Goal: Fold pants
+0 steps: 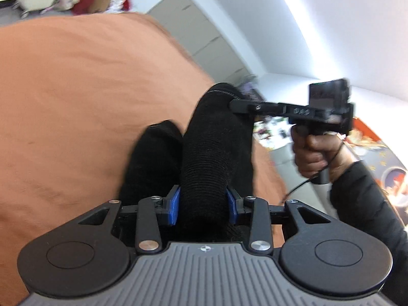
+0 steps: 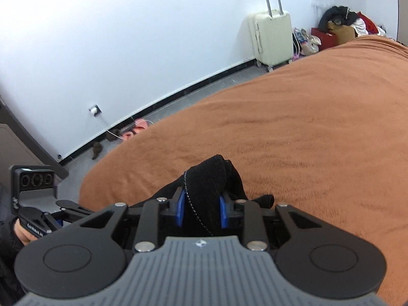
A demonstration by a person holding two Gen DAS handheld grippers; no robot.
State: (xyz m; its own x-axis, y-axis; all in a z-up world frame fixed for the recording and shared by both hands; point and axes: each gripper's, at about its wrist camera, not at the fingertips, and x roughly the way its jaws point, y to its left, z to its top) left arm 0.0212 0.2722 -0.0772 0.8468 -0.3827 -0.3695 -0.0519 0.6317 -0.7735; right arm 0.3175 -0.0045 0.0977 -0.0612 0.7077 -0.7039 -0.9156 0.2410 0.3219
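The black ribbed pants (image 1: 211,137) hang between both grippers above the orange-brown bed cover (image 1: 76,102). My left gripper (image 1: 204,204) is shut on one bunched part of the pants, which fills the gap between its blue pads. My right gripper (image 2: 201,210) is shut on another bunched part of the pants (image 2: 209,178). In the left wrist view the right gripper (image 1: 239,105) reaches in from the right and pinches the far end of the same roll. In the right wrist view the left gripper's body (image 2: 40,204) shows at the lower left.
The bed cover (image 2: 293,132) fills most of the right wrist view. A cream suitcase (image 2: 271,37) stands by the white wall, with a clothes pile (image 2: 339,25) beside it. Grey floor, a wall socket (image 2: 94,109) and slippers (image 2: 135,128) lie left of the bed. Grey cabinets (image 1: 201,35) stand behind.
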